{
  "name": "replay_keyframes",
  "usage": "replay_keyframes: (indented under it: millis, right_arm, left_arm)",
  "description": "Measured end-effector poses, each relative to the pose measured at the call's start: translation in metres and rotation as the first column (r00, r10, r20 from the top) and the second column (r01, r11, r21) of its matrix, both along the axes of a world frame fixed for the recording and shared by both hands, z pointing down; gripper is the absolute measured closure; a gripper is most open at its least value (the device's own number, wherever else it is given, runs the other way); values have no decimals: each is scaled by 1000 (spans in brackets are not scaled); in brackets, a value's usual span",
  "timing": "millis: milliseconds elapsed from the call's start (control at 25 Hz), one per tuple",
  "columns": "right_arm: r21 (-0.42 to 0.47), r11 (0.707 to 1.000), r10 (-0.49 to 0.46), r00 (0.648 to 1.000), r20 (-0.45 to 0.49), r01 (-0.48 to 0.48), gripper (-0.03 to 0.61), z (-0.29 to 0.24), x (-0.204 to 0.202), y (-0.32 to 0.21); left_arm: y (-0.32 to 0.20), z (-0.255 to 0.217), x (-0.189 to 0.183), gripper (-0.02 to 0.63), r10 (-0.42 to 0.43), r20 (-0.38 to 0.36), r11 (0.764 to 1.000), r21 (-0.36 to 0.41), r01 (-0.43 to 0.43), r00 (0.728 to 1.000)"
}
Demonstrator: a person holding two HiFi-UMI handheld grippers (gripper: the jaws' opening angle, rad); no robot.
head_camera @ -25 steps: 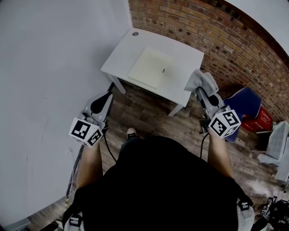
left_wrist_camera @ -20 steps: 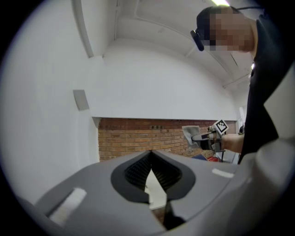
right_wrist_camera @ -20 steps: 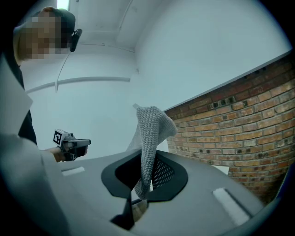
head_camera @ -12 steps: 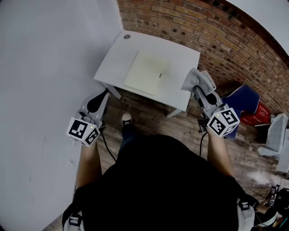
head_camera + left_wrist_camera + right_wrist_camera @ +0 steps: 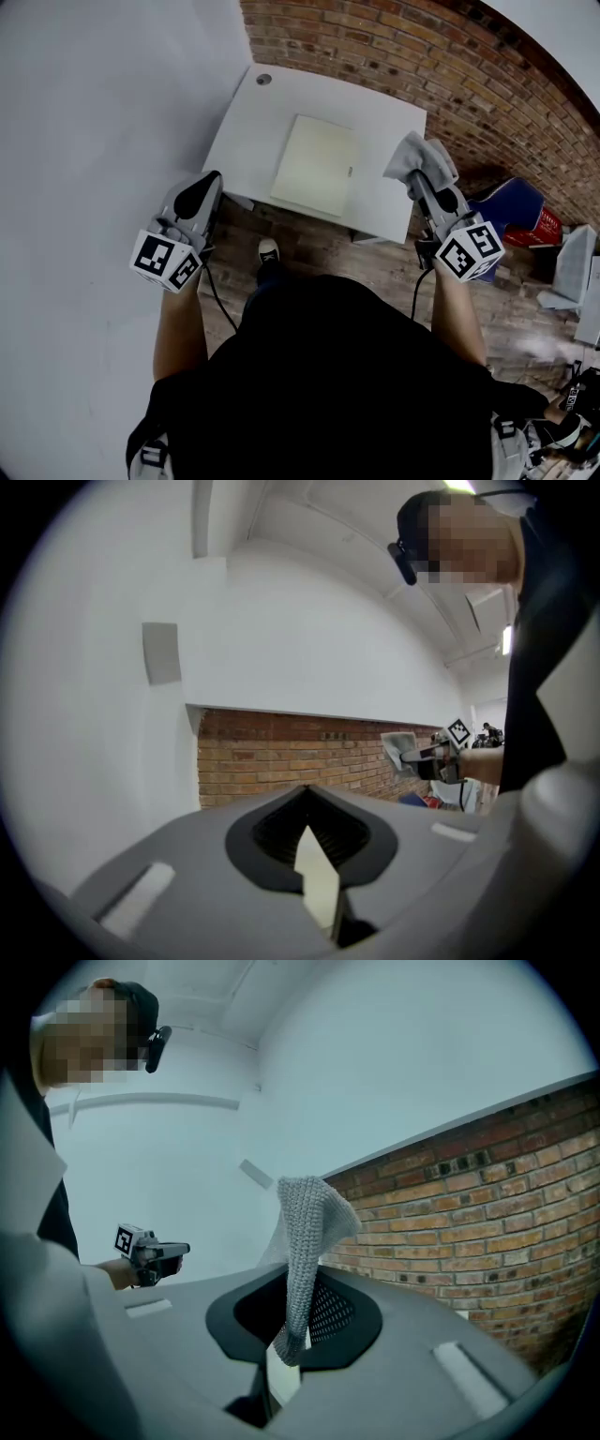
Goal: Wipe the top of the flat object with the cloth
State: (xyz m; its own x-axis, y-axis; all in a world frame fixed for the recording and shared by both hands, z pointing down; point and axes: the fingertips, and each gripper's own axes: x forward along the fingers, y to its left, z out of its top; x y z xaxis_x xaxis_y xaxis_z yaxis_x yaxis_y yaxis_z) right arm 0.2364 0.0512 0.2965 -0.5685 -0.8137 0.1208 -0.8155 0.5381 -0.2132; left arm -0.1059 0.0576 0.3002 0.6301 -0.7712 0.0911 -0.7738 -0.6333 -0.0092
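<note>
Flat object [image 5: 314,178] on table [image 5: 246,131]; cloth [image 5: 418,159] right of it; brick wall [image 5: 375,47] behind.

Two tongs in all — the left tongs [image 5: 208,183] at the lower left of the head view, the right tongs [image 5: 419,186] at the right. One cloth [image 5: 420,161], grey, at the upper right. One flat object [image 5: 314,177], pale, at the upper middle. One white tabletop [image 5: 253,131]. One small round thing [image 5: 263,80] at the tabletop's upper left corner — perhaps a cap or a hole, too small to tell. One shoe [image 5: 268,251] on the floor at the middle. At the far right, one blue item [image 5: 506,202] and one red item [image 5: 546,225].
</note>
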Motion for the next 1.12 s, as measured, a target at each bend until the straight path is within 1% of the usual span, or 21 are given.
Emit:
replay_keyframes:
  millis: [240,520,720,840,1120]
  right_arm:
    - [0,1000,27,1000,-13,-27,568,-2,-25,-20]
    - [-14,998,67,998,-5,-67,568,3,-26,-39]
    - [-15,996,91,996,-10,-91,568,-1,-41,-56]
    - [-5,994,112,993,-19,-112,568,-6,-54,-71]
    - [19,988,154,988,-24,-154,568,-13,-96,-96]
  left_arm:
    - [-35,1,-17,612,28,-21,1000,-12,-29,999]
    - [-60,7,-21,612,65,-35,998,-21,-65,997]
    - [-79,9,-38,612,85,-31,996,-25,-86,996]
    - [-97,10,-51,612,104,-45,994,-24,-105,994]
    - [-138,5,-76,612,176,-49,984,-2,-177,983]
